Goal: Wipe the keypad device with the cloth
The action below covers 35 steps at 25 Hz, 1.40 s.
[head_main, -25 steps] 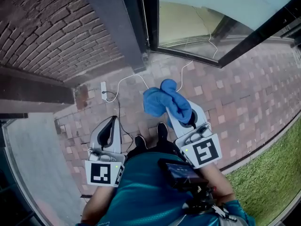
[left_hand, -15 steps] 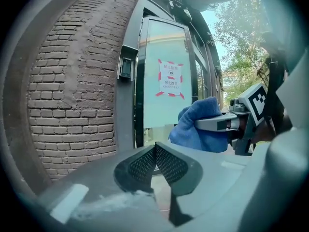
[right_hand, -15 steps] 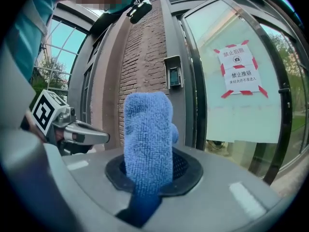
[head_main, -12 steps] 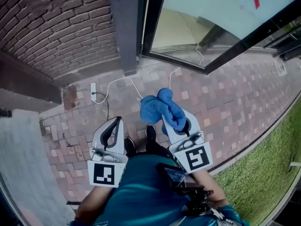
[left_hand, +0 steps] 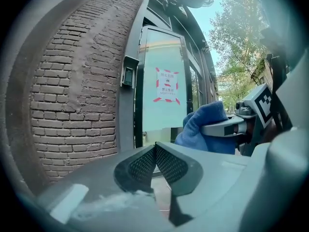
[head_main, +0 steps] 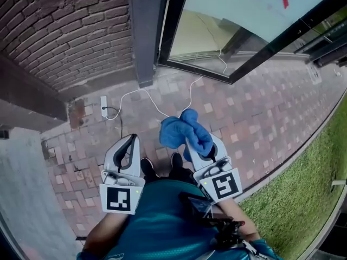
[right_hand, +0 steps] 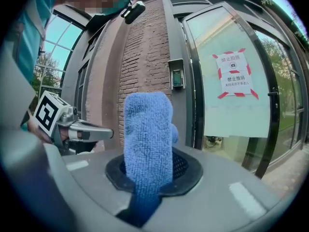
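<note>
Brick wall (left_hand: 72, 91) faces both tongs. The left tongs (left_hand: 154, 149) are pressed together, empty, held aside. The keypad device (right_hand: 177, 74) sits on the door frame, ahead of and above the right tongs (right_hand: 153, 168), well apart. These pinch the cloth (right_hand: 147, 129) upright, apparently readied for wiping.

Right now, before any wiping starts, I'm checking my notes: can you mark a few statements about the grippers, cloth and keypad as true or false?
The right gripper is shut on the blue cloth. True.
The left gripper is open. False: its jaws meet, with nothing between them.
The cloth is touching the keypad device. False: the device sits on the dark frame beside the glass door, apart from the cloth.
A white cable lies on the brick paving. True.
</note>
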Motion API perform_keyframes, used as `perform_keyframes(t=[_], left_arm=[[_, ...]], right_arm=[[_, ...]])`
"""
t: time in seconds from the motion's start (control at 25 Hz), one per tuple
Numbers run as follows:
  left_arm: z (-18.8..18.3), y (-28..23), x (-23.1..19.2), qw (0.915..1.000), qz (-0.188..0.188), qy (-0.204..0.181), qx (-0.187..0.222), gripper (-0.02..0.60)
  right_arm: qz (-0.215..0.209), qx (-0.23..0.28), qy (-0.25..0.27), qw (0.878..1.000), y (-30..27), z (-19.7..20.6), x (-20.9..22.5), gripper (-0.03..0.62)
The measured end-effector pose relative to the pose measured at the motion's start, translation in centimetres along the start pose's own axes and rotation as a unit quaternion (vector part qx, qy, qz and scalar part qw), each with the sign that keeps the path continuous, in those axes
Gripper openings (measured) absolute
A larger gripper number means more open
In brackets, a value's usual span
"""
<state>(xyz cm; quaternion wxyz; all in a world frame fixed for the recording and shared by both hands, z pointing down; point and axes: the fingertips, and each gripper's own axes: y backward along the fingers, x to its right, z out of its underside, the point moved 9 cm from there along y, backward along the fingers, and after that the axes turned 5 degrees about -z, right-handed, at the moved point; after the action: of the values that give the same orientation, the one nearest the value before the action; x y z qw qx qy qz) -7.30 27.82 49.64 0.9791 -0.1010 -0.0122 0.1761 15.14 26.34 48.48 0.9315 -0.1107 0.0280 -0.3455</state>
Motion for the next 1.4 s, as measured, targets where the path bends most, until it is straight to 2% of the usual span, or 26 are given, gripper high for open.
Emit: perform_keyframes(t=[0.2, 0.32, 0.72, 1.16, 1.4], left_arm=[[-0.2, 0.1, 1.6, 1.0000, 0.000, 0.004, -0.008, -0.011], [0.3, -0.4, 2.9, 0.9998, 0.002, 0.010, -0.016, -0.011], [0.5, -2.0, 6.2, 0.9994, -0.003, 0.012, -0.032, -0.011], [1.2, -2.2, 6.2, 0.9987, -0.014, 0.018, -0.047, -0.011], [1.1, -2.3, 5.9, 0.9992, -0.011, 0.007, -0.039, -0.011]], right_arm=[[-0.008, -0.009, 0.010, 1.000, 0.7, 0.6, 1.4, 0.052], [-0.003, -0.012, -0.002, 1.000, 1.3, 0.8, 2.4, 0.052], [0.001, -0.007, 0.008, 1.000, 2.8, 2.5, 5.2, 0.046], [-0.004, -0.020, -0.015, 1.000, 2.4, 3.2, 5.5, 0.046], [0.001, -0.018, -0.012, 1.000, 2.1, 3.0, 5.6, 0.046]])
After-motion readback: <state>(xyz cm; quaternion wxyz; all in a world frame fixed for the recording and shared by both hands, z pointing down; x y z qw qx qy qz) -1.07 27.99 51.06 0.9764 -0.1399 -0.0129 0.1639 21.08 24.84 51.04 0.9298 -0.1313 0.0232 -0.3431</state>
